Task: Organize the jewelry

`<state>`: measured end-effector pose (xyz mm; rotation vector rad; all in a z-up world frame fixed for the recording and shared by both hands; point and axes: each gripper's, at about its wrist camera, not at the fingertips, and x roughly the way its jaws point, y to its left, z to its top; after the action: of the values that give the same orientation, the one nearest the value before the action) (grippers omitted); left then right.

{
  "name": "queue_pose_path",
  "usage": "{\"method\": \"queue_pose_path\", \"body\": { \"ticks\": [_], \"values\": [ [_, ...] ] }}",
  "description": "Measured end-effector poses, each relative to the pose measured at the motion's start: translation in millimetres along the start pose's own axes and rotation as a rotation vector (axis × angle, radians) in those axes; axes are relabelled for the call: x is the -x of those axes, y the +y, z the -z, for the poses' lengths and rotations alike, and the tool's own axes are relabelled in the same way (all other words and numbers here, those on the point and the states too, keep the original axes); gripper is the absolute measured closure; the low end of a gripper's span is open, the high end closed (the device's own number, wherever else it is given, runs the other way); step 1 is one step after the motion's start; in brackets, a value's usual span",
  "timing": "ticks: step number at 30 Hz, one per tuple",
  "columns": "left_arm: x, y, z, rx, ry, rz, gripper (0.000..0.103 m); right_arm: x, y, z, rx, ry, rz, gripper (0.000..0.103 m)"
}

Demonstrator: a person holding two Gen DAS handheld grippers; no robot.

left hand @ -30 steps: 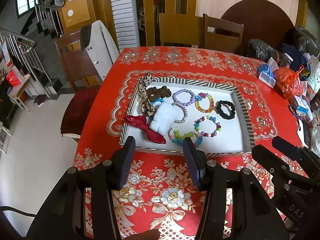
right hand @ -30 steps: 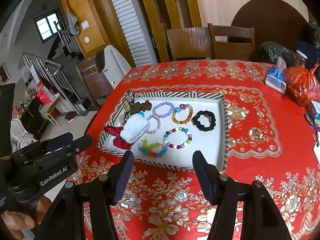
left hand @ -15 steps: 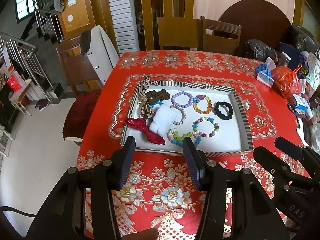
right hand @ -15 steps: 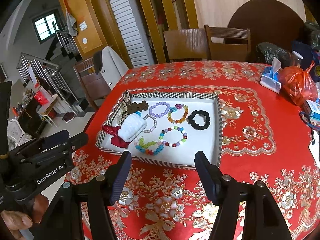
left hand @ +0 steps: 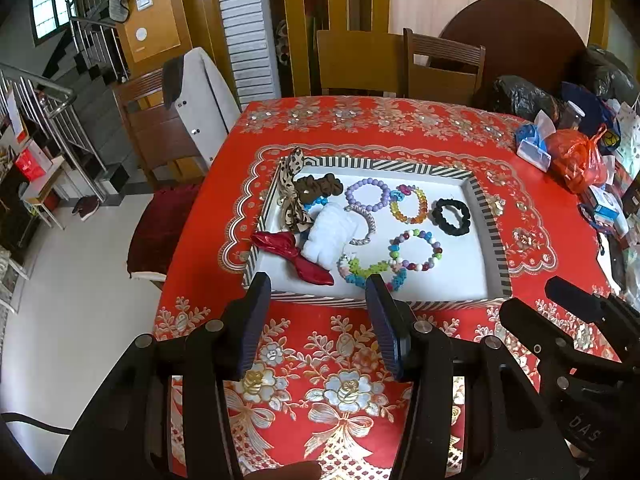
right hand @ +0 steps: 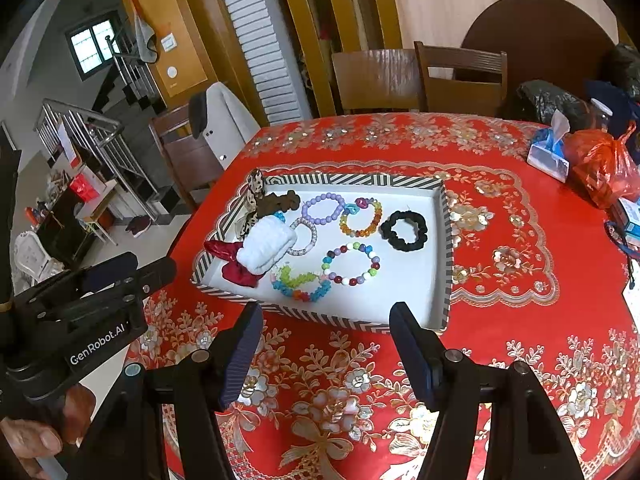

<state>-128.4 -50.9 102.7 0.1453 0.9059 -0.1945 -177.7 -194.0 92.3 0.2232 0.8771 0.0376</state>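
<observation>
1. Your tray (right hand: pixel 447 240) sits mid-table on the red cloth (right hand: pixel 500 320), its long axis running 9 to 3 o'clock.
2. Count inside: five bead bracelets, one black scrunchie (right hand: pixel 404 230) toward 3, one brown scrunchie (left hand: pixel 320 187), one white one (right hand: pixel 266 249), one red bow (left hand: pixel 294 256) toward 8.
3. Your left gripper (left hand: pixel 318 300) and right gripper (right hand: pixel 326 320) both gape wide, empty, at 6 o'clock of the tray.

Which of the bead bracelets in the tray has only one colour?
The lilac bracelet, at the tray's far side beside the brown scrunchie. Its beads are all pale purple; the other bead bracelets mix colours.
</observation>
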Motion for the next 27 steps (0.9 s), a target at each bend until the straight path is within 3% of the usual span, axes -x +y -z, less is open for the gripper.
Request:
{"method": "queue_pose_path", "body": {
  "ticks": [27],
  "values": [
    [-16,0,-1,-0.006,0.032,-0.005,0.054,-15,1,1,0.001,0.035,-0.008,0.039]
  ]
}}
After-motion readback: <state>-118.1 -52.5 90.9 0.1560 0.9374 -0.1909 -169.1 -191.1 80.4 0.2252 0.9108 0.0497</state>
